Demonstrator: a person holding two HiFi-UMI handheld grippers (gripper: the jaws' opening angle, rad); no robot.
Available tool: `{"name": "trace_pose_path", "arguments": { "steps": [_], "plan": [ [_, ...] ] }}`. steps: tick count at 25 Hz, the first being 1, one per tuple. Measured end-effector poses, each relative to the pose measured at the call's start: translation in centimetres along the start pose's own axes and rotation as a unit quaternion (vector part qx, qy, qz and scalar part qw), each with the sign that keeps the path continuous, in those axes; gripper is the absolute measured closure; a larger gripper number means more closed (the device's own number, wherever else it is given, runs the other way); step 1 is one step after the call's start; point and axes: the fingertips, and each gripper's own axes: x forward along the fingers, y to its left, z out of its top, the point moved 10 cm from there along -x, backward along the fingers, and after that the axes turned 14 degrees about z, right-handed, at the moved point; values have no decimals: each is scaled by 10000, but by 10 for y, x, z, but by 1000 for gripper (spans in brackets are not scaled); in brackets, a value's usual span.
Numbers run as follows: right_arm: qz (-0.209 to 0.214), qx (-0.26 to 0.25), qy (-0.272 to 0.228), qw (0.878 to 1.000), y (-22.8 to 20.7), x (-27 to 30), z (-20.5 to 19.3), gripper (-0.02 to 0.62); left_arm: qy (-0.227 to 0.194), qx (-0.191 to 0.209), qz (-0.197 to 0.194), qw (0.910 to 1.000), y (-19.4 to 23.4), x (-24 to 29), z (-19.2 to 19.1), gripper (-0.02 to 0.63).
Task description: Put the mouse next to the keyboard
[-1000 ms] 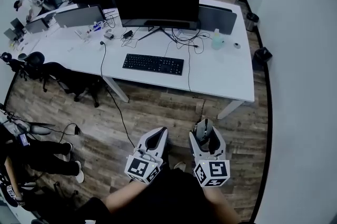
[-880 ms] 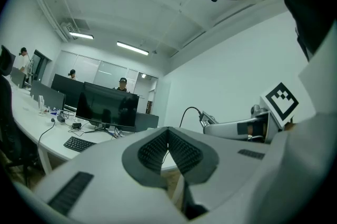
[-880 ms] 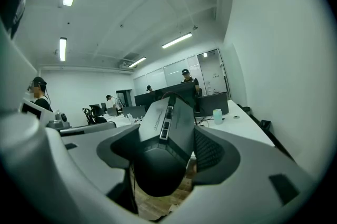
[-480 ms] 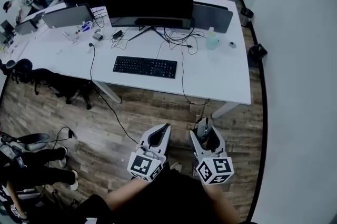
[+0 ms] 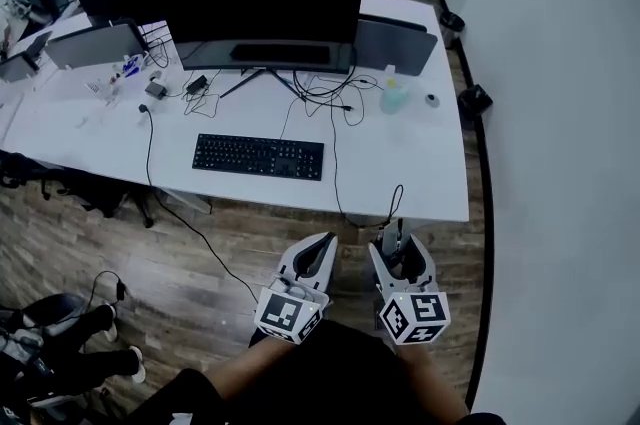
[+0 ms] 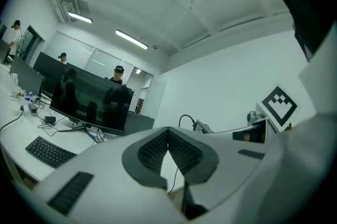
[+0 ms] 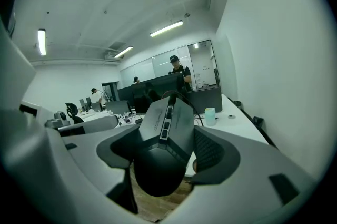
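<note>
Our right gripper (image 5: pixel 398 251) has its jaws clamped on the black wired computer mouse (image 7: pixel 162 152). The mouse's long axis runs along the jaws, its cable end pointing forward toward the desk and its buttons facing the camera. Our left gripper (image 6: pixel 168 136) grips nothing, its jaws meeting at the tips. We hold the mouse over the brown wood-plank floor (image 5: pixel 230 243), just short of the white desk's (image 5: pixel 420 173) near edge. It is well apart from the black rectangular keyboard (image 5: pixel 258 156), which lies before a wide black monitor (image 5: pixel 260 11). A plain white wall (image 5: pixel 560 113) stands at our right.
</note>
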Motion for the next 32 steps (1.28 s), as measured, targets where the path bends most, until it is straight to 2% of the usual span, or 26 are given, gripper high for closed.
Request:
{"name": "trace_pose_path", "arguments": {
  "steps": [2, 7, 12, 16, 22, 26, 32],
  "plan": [
    [-120, -116, 106, 9998, -7, 21, 11, 273, -67, 6, -35, 10000, 17, 23, 8, 603],
    [-381, -87, 241, 9989, -19, 63, 25, 273, -173, -34, 231, 9996, 74, 60, 23, 603],
    [-486, 38, 273, 9984, -23, 111, 37, 273, -171, 3, 60, 9998, 111, 92, 20, 603],
    [-510, -40, 268, 9983, -19, 145, 47, 273, -32, -32, -126, 9999, 124, 114, 19, 603],
    [-551, -12, 396, 9977, -24, 169, 44, 273, -68, -209, -271, 9994, 130, 131, 20, 603],
    [-549, 20, 478, 9973, -36, 174, 35, 273, 46, -232, -201, 9995, 131, 137, 16, 603],
    [-420, 453, 524, 9967, -62, 187, 15, 273, 217, -52, -108, 9997, 133, 147, 7, 603]
  ]
}}
